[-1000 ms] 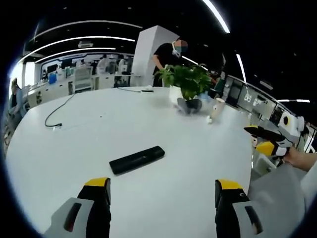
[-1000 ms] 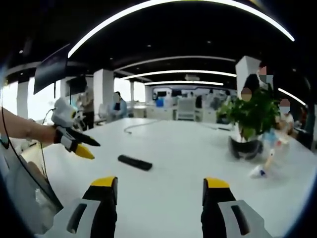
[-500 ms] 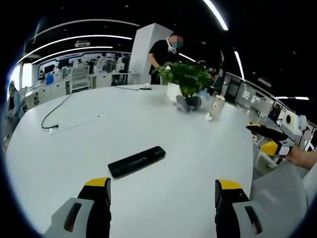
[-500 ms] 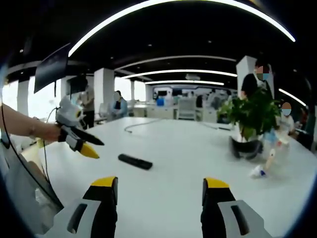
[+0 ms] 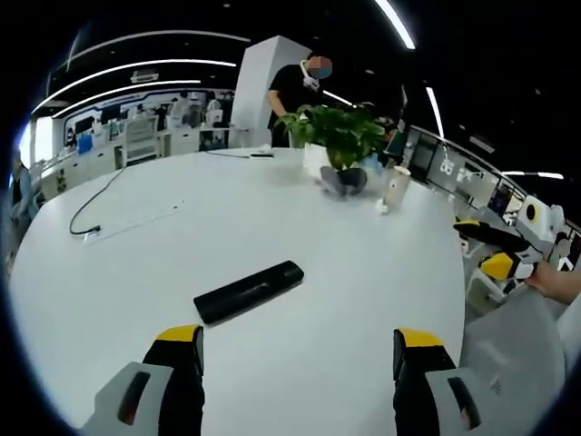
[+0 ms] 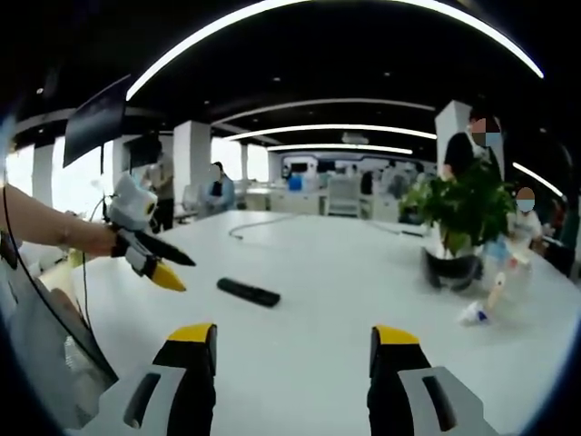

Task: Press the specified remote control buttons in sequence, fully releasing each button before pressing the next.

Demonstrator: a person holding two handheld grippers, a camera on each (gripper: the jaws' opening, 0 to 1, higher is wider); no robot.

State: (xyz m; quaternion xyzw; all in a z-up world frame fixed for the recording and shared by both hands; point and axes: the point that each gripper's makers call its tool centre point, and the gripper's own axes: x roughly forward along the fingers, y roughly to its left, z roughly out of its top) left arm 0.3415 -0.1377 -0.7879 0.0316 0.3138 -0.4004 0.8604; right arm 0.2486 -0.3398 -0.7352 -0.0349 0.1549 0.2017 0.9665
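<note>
Your left tongs and right tongs both hover over the white bench with jaws spread wide, gripping nothing. The black remote lies flat mid-bench, apart from both tongs; no lettering on it is legible. A potted plant and a cup stand far across the bench.

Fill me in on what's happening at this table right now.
A person holds a gripper in each hand over a white round table. A black remote control lies untouched on it, ahead of the open left gripper. The right gripper is also open and empty. A potted plant stands at the far side. No button is being pressed yet.
</note>
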